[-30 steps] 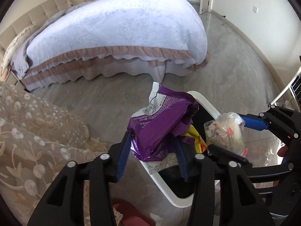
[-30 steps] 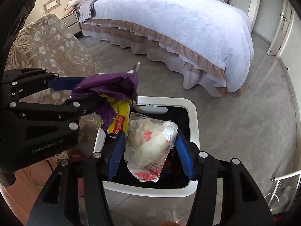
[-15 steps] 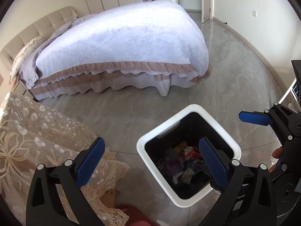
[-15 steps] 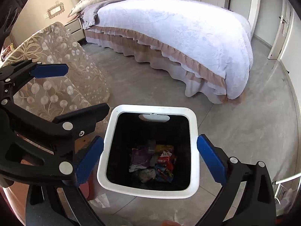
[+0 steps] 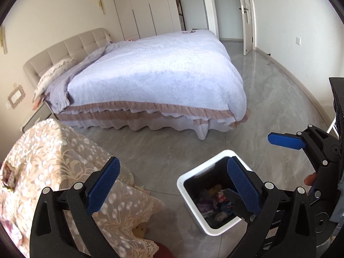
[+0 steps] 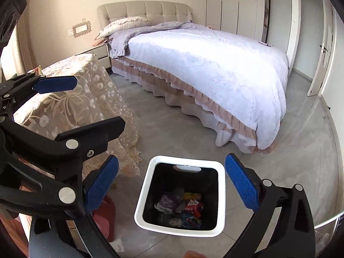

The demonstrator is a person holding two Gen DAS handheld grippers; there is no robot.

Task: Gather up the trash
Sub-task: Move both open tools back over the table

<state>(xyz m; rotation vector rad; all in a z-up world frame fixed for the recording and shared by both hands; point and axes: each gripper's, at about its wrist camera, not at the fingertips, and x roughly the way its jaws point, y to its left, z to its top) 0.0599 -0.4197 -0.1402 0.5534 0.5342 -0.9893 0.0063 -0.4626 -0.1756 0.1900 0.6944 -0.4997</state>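
**Both tongs wide and empty above the filled bin**

The left tongs [image 5: 171, 185] have just been opening and now stand spread wide, with nothing between the blue pads [image 5: 102, 185]. The right tongs [image 6: 172, 185] have also just been opening and stand equally wide, likewise empty. Each pair shows in the other's view: the right tongs [image 5: 286, 142] at the right edge of the left wrist view, the left tongs [image 6: 56, 83] at the left edge of the right wrist view.

Below both sits the white trash bin [image 6: 219, 195] with a black inside, upright on the grey tiled floor [image 6: 172, 133]. The trash [image 6: 182, 206] lies at its bottom: a crumpled purple wrapper, red and yellow packets and some blue and pale pieces, all heaped together. From the left wrist view the bin [image 5: 189, 189] is partly hidden behind 1 blue pad, with the trash [image 5: 212, 202] seen inside it.

Just beside the bin stands a tabletop draped in a beige lace cloth [image 6: 86, 99] that hangs down to the floor. A small packet [image 5: 7, 174] lies on the cloth near its left edge. Beyond, across the open floor, is a bed [image 5: 161, 75] with a pale lilac quilt and a brown frilled border.
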